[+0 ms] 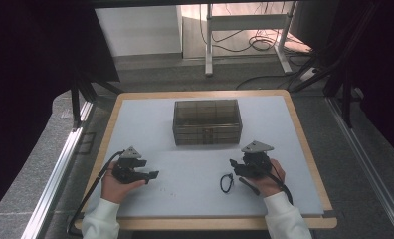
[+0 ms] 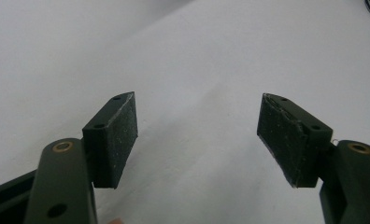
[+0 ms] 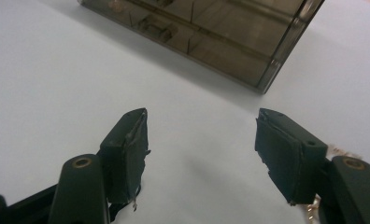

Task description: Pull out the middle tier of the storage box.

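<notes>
A smoky see-through box [image 1: 207, 122] with inner dividers and a small front latch stands at the middle of the white mat [image 1: 195, 169]; its corner is seen close up in the right gripper view [image 3: 248, 42]. My left gripper [image 1: 154, 175] rests low at the front left, pointing right, jaws open over bare mat [image 2: 197, 126]. At the front right, my right gripper [image 1: 233, 164] points left toward the box, open with nothing between its pads [image 3: 202, 135]. A bit of thin gold chain [image 3: 336, 150] lies by its right jaw; I cannot tell whether it touches.
A black cord loop [image 1: 227, 183] lies on the mat just in front of the right gripper. A few tiny specks [image 1: 171, 192] sit near the front middle. The mat lies on a wooden table [image 1: 312, 164] with floor, cables and a table frame beyond.
</notes>
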A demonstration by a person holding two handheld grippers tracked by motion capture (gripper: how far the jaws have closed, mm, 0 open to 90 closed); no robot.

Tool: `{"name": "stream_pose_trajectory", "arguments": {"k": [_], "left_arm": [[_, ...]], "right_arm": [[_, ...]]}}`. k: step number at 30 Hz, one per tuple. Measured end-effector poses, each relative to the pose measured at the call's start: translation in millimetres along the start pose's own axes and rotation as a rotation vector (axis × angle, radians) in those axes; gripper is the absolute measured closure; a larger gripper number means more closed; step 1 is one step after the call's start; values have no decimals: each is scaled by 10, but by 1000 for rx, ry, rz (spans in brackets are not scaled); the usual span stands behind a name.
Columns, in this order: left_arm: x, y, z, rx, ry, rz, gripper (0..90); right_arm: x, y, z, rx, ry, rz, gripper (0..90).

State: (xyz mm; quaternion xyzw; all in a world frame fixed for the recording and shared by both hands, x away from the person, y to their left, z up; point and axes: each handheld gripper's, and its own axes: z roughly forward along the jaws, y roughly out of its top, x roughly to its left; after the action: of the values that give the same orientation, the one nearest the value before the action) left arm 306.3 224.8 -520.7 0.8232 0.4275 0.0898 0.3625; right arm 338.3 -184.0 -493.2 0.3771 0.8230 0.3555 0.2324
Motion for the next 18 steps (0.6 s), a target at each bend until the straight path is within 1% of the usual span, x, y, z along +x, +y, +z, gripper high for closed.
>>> {"name": "stream_pose_trajectory", "arguments": {"k": [2,3,4,5,6,7,8,9,10,12,13,15,17,18], "left_arm": [[5,0,-3,-1,-1,1,293],[7,0,-3,-1,-2,1,293],[8,-1,-1,-1,-1,-1,293],[10,-2,0,0,-2,0,293],[10,-2,0,0,-2,0,293],[10,-2,1,-1,-4,0,293],[9,-1,2,-1,-4,0,293],[6,-2,5,1,-4,-1,293],[6,-2,5,1,-4,-1,292],[6,-2,14,2,-6,0,293],[6,-3,20,3,-7,0,293],[6,-3,26,7,-9,1,293],[5,-4,31,8,-10,1,293],[5,-4,29,10,-10,2,293]], "right_arm": [[6,14,-2,-3,-2,-4,352],[18,34,6,1,-16,-25,355],[18,34,6,1,-16,-25,355],[25,48,24,8,-30,-46,359],[25,48,24,8,-30,-46,359],[32,63,43,15,-40,-64,364],[32,63,43,15,-40,-64,364],[45,81,56,19,-53,-81,368],[45,81,56,19,-53,-81,368],[54,102,63,19,-61,-98,378],[69,126,73,21,-62,-116,389],[79,133,79,22,-66,-119,389],[100,155,98,24,-77,-149,389],[100,155,98,24,-77,-149,389]]}}
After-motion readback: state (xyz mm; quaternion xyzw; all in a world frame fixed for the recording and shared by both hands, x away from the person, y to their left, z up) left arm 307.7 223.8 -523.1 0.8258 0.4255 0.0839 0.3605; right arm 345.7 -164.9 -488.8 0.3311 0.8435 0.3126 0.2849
